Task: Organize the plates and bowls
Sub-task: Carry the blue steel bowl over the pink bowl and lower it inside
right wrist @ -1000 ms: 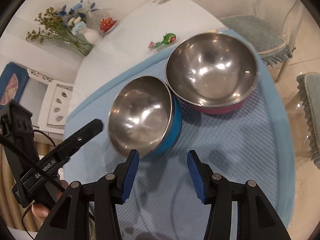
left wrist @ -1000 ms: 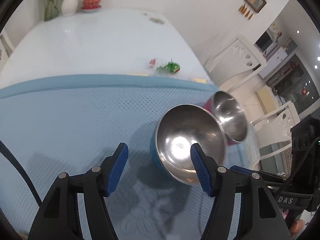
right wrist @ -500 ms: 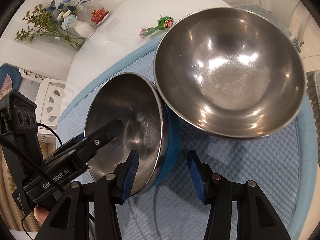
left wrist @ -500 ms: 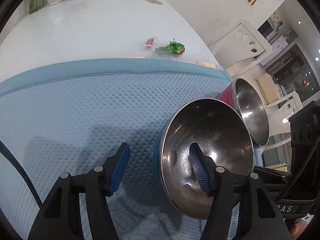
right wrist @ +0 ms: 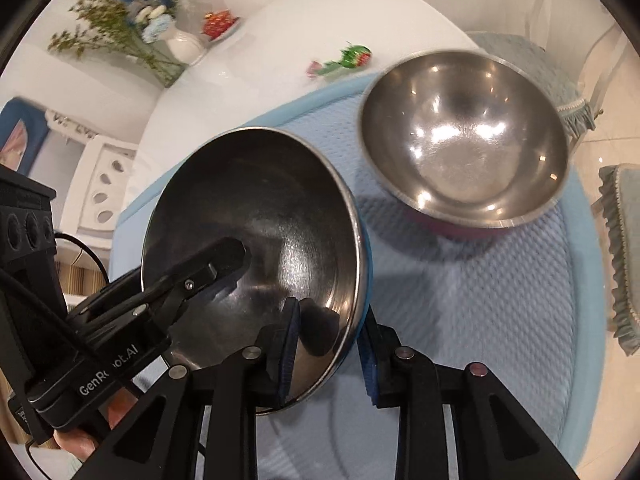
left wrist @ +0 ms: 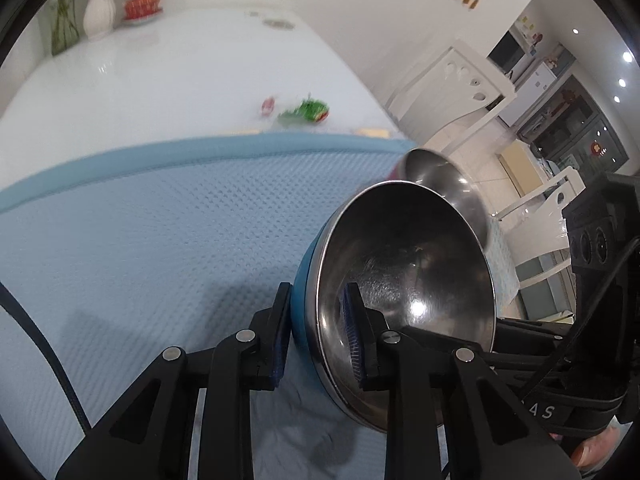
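grip: left gripper (left wrist: 316, 334) and right gripper (right wrist: 329, 354) have both just closed, each clamped on the rim of the blue-sided steel bowl (right wrist: 256, 240), tilted over the pale blue quilted mat (left wrist: 160, 240); probably steadying it for nesting | around: pink-sided steel bowl (right wrist: 464, 140) just beside, upright, possibly touching; green sweet wrapper (left wrist: 306, 111) well apart on the white table (left wrist: 160, 68)

"GenRobot.AI" on left claw (right wrist: 224, 280)
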Demonstrator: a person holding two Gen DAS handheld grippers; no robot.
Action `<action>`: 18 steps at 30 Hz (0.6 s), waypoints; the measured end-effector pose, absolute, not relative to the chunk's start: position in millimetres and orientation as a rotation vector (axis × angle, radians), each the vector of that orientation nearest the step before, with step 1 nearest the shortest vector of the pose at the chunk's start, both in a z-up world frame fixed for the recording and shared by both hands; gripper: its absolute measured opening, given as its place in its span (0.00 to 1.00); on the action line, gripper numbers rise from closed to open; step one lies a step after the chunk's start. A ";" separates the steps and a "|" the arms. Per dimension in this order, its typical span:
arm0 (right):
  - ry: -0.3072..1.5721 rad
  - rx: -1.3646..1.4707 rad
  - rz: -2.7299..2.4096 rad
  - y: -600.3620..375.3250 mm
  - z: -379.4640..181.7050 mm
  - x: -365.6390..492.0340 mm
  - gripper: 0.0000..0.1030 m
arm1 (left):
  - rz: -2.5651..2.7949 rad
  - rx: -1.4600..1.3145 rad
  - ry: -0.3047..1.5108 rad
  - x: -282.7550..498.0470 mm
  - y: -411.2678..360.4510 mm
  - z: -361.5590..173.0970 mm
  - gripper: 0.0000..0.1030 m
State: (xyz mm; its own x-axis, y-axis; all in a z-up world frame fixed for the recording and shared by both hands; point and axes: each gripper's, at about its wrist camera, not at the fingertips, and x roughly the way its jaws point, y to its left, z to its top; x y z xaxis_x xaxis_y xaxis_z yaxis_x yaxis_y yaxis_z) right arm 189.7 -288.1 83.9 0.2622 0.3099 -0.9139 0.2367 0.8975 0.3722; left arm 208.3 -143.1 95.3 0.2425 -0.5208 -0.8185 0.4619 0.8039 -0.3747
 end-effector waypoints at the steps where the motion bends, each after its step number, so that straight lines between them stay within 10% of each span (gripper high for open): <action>1: 1.313 0.488 0.058 -285.3 91.8 183.9 0.26 | -0.671 -0.062 1.125 199.5 -138.5 106.3 0.21; 18: 1.196 0.469 0.104 -252.8 202.1 63.7 0.26 | -0.640 -0.039 0.997 74.8 -108.4 203.0 0.21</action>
State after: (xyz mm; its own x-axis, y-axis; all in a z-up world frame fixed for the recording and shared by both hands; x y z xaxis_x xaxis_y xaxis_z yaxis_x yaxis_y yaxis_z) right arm 63.7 -252.8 202.1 0.3734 0.3211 -0.8703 0.1666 0.8997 0.4034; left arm 74.8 -108.4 203.0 0.3766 -0.5174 -0.7685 0.4831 0.8175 -0.3136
